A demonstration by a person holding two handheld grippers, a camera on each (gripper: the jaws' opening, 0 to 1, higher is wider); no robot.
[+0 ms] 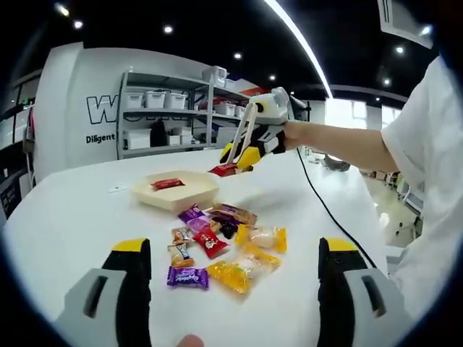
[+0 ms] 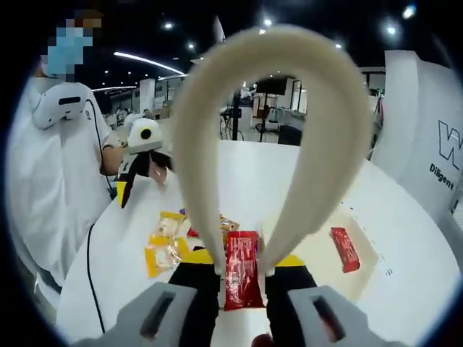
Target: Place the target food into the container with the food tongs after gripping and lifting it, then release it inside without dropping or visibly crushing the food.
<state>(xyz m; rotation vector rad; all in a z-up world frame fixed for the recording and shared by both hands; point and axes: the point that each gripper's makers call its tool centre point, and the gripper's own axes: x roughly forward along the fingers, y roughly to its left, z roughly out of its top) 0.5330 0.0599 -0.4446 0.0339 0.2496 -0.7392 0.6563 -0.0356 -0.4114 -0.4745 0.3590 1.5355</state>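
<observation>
Tabletop [image 1: 72, 217] carries a beige container [image 1: 176, 191] with one red bar [image 1: 168, 183] inside and loose candies [image 1: 224, 246] nearby, the left gripper [image 1: 235, 289] spread wide, the right gripper [image 2: 242, 278] clenched on cream tongs [image 2: 271, 101] pinching a red wrapped snack [image 2: 242, 271].

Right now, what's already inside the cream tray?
One red wrapped snack lies inside the cream tray. In the right gripper view the tongs cover part of the tray's floor, so that patch can't be checked.
</observation>
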